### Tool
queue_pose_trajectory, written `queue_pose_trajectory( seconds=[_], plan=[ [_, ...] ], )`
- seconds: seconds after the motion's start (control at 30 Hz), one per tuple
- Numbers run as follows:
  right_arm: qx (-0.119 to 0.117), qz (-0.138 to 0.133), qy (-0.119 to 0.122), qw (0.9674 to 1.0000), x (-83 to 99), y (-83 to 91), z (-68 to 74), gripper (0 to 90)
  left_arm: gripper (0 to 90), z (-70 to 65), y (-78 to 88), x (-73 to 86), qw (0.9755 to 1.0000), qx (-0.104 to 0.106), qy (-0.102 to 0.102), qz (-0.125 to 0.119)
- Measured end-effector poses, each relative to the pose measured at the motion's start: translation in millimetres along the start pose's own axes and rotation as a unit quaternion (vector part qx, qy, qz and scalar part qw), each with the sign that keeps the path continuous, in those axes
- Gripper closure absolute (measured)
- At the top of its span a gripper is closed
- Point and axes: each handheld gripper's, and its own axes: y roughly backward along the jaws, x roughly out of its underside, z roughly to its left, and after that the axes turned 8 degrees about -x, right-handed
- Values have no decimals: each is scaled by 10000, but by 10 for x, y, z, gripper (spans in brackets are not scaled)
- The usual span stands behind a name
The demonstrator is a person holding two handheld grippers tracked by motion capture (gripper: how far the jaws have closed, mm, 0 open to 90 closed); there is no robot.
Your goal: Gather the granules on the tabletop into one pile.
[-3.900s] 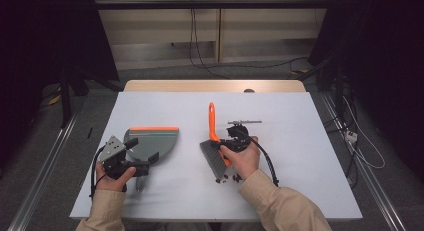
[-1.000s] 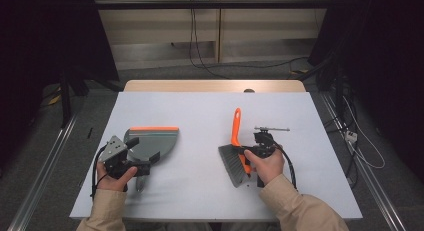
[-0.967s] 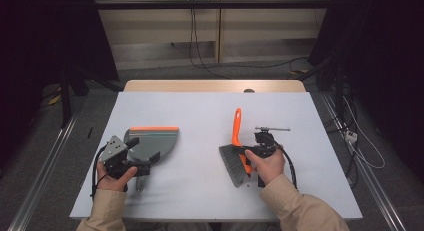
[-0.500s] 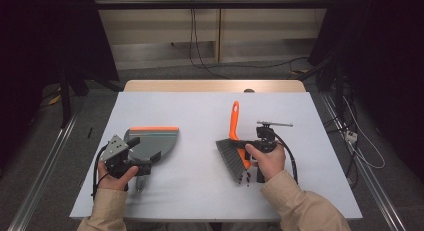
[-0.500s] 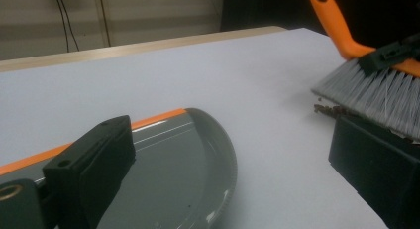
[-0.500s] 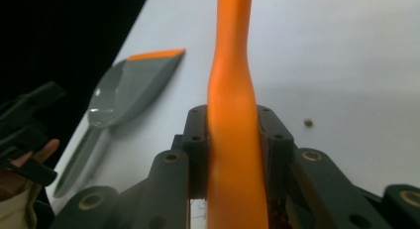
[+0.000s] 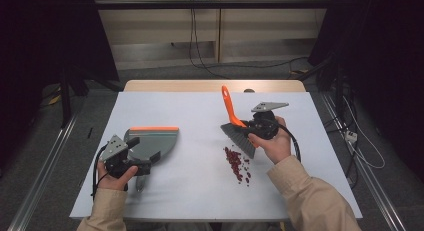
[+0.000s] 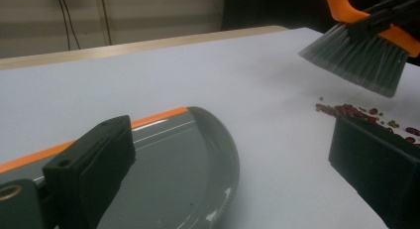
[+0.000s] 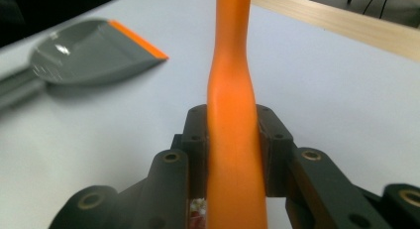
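Two tools share the white table (image 7: 200, 191) with us: a hand brush (image 7: 237, 128) in our right gripper (image 7: 262, 126) and a grey dustpan (image 7: 150, 141) by our left gripper (image 7: 125, 158). Our right jaws are clenched on the brush's orange handle (image 9: 233, 120), one either side of it in the right gripper view. The brush's long axis tilts up and away from us, the handle end pointing toward the far edge and slightly left, the grey bristles (image 8: 354, 58) hanging down off the table. Just nearer us than the bristles lies a scatter of small dark red bits (image 7: 237, 163), stretching toward our right sleeve (image 7: 310, 201). Well to the left of the right gripper, the dustpan lies flat, its orange lip (image 7: 154, 128) turned to the far edge and its handle running back toward our left hand (image 7: 115, 173). Our left jaws stand wide apart in the left gripper view, one over the pan, the other near the red bits, grasping nothing that we can see. Nothing lies on the table between pan and scatter. We can read no writing or label.
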Motion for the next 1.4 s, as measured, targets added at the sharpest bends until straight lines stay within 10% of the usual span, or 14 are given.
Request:
queue_pose_trajectory(
  seconds=[0.3, 0.73, 1.07, 1.4],
  plan=[
    [51, 474, 1224, 9913, -1, -189, -82, 710, 39, 11, -1, 4, 10000, -24, 11, 15],
    [47, 734, 1874, 9795, 4, -398, -153, 710, 40, 26, -8, 10, 10000, -24, 17, 35],
    [-294, 1060, 2518, 9615, 43, -532, 6, 712, 40, 22, -1, 11, 10000, -32, 37, 17],
    [-630, 1256, 2777, 9503, 92, -483, 111, 709, 40, 26, 7, 8, 10000, -26, 39, 16]
  ],
)
